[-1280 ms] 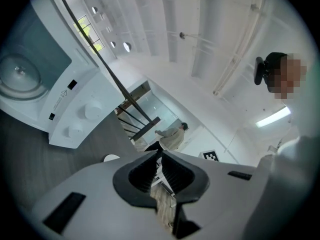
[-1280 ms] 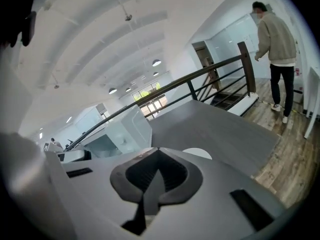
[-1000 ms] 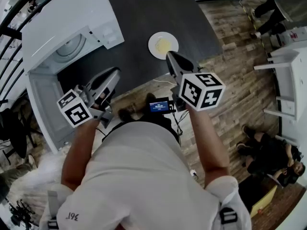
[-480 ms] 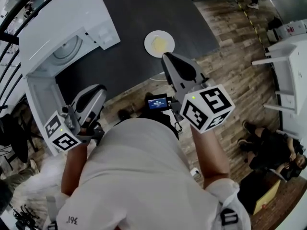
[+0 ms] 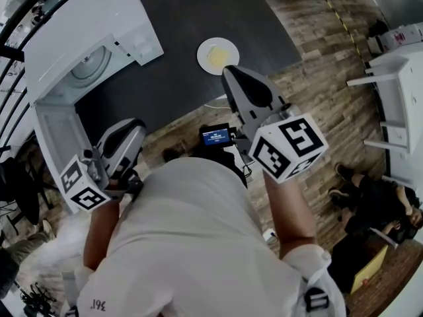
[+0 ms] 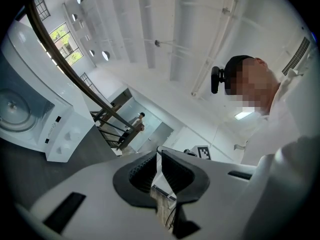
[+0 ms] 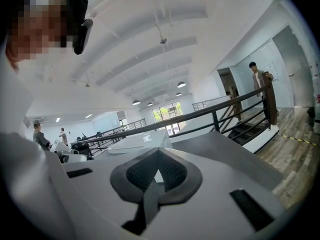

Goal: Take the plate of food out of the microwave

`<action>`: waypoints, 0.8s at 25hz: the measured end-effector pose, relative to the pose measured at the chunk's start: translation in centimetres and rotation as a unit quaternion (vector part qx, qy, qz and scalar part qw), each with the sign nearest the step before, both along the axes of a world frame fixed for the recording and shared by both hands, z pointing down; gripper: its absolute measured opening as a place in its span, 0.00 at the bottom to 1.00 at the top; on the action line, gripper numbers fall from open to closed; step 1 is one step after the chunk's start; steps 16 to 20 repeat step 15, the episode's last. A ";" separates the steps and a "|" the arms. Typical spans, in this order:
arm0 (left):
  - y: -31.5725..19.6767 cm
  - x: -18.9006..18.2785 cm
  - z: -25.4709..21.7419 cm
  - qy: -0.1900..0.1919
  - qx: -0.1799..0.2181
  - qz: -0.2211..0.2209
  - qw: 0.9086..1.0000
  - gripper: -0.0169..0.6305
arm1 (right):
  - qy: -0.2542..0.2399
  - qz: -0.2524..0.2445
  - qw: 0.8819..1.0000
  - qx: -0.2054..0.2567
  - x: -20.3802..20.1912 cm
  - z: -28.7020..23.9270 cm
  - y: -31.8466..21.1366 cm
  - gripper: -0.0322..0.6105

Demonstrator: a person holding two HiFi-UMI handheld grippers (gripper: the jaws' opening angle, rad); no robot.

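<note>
Plate of food (image 5: 203, 53): a white plate with a yellow portion in its middle. It sits on the dark worktop (image 5: 192, 12), outside the microwave and to the right of it.
Microwave (image 5: 99, 25): white, standing at the worktop's left side. Its door (image 5: 56, 144) is swung open toward the person, and the round turntable (image 5: 89, 68) shows inside.
Left gripper (image 6: 159, 154): held low, close to the person's body and just beside the open door. Its jaws are pressed together with nothing between them. Its own view looks up at the ceiling.
Right gripper (image 7: 158, 153): held higher in front of the chest. In the head view its tip points toward the plate but stays apart from it. Its jaws are pressed together and hold nothing.
Marker cubes: one sits at the back of each gripper, left (image 5: 82, 183) and right (image 5: 289, 147).
Floor (image 5: 317, 91): wood planks to the right of the worktop, where someone in dark clothes (image 5: 370, 210) sits low.
</note>
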State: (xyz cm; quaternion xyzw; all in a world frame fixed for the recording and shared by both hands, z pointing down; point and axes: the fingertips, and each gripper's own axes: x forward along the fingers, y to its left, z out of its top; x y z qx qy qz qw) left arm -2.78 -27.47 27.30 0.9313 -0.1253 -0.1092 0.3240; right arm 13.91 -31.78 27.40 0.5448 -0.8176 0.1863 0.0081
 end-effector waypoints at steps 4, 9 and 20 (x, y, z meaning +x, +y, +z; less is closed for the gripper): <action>0.1 0.0 0.1 0.004 -0.001 0.001 1.000 0.08 | 0.002 0.004 1.000 -0.001 0.3 0.2 -0.2 0.05; 0.3 0.3 0.3 0.005 -0.003 0.007 1.000 0.08 | 0.004 0.004 1.000 0.000 0.5 0.3 -0.7 0.05; 0.3 0.3 0.5 0.005 -0.005 0.009 1.000 0.08 | 0.006 0.000 1.000 0.002 0.2 0.4 -1.2 0.05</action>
